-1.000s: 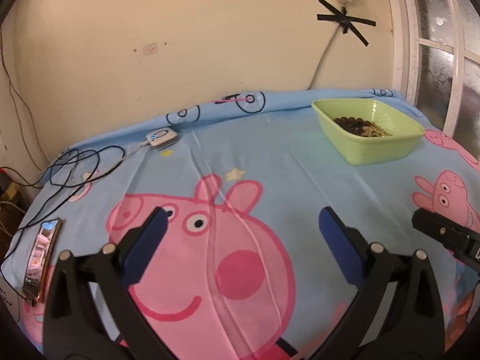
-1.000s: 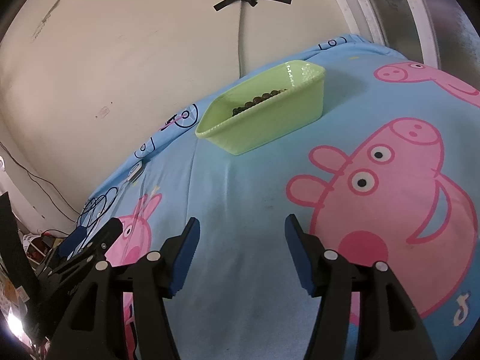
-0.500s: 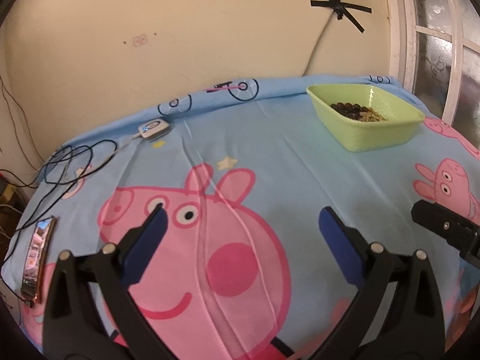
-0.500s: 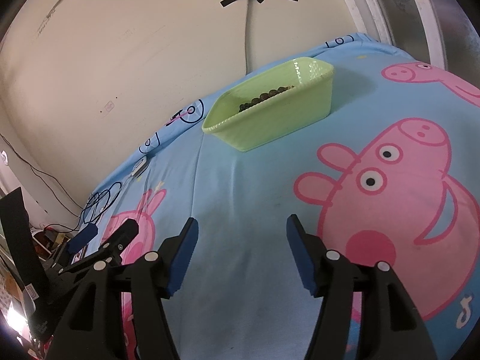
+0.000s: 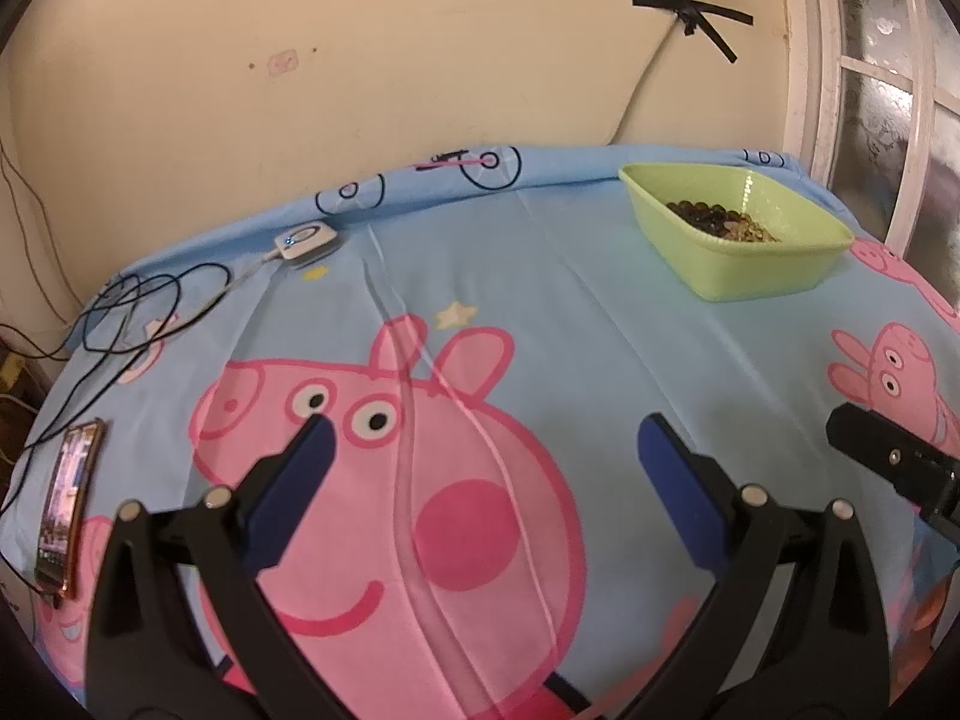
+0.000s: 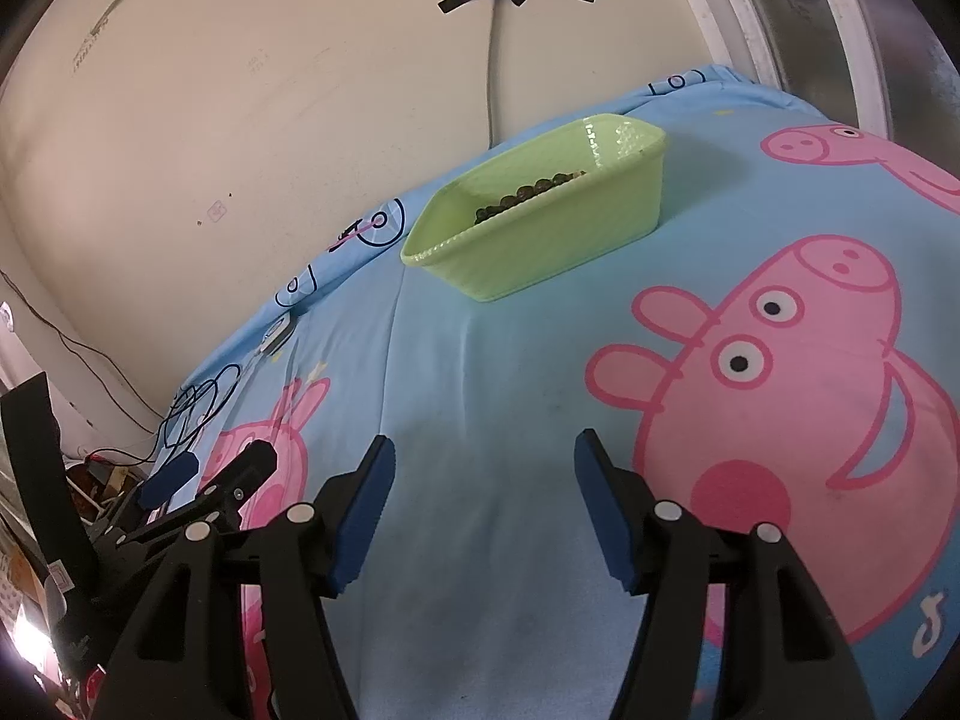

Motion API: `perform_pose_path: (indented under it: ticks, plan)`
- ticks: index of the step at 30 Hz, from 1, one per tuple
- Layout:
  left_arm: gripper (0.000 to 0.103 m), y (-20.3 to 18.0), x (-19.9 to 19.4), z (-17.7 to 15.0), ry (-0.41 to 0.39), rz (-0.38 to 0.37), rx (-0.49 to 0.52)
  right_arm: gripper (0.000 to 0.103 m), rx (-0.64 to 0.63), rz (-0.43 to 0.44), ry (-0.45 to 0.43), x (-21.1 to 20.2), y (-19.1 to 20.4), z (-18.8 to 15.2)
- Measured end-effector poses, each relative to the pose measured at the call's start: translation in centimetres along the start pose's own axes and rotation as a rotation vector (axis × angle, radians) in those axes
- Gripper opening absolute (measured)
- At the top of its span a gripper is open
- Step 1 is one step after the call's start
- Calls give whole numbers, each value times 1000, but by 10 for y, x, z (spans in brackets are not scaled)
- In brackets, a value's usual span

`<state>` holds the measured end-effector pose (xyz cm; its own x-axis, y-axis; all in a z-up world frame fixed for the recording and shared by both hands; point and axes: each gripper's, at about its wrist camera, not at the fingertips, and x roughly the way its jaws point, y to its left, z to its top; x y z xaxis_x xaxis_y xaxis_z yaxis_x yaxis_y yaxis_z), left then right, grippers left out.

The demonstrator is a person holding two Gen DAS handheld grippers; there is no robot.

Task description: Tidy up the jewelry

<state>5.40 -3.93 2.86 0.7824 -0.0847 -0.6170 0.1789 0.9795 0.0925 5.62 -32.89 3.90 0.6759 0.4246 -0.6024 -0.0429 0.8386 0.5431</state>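
A light green plastic tub [image 5: 774, 267] sits at the far right of the bed sheet, with dark and golden beaded jewelry [image 5: 720, 221] heaped inside. In the right wrist view the same tub [image 6: 558, 240] lies ahead and slightly left, and only a row of dark beads [image 6: 528, 192] shows over its rim. My left gripper [image 5: 483, 444] hangs open over the pink pig print, empty, well short of the tub. My right gripper [image 6: 483, 468] is open too, with nothing between its blue pads [image 6: 600, 516]. Its black tip [image 5: 882, 456] pokes in at the right of the left wrist view.
A blue cartoon-pig sheet [image 5: 540, 300] covers the surface. A small white device [image 5: 306, 238] with coiled black cables [image 5: 138, 312] lies at the far left, and a phone [image 5: 66, 504] rests by the left edge. A wall and a window frame [image 5: 828, 90] close the far side.
Both views have tilted slightly, so the tub sits a little lower and nearer in each. Both grippers stay open and empty; nothing on the sheet has moved.
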Motion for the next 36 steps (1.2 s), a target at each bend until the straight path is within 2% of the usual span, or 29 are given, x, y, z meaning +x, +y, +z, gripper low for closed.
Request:
perform_pose_path:
  ticks: [8,26,36]
  plan:
    - [97,7,-3,2,-10,31,-20,38,4,4,-5,-1,-2,-1]
    - [97,12,-8,4,-23,13,-39,38,3,6,-5,-1,-3,0]
    - [97,11,-1,2,7,24,-25,38,3,5,-4,-1,-3,0]
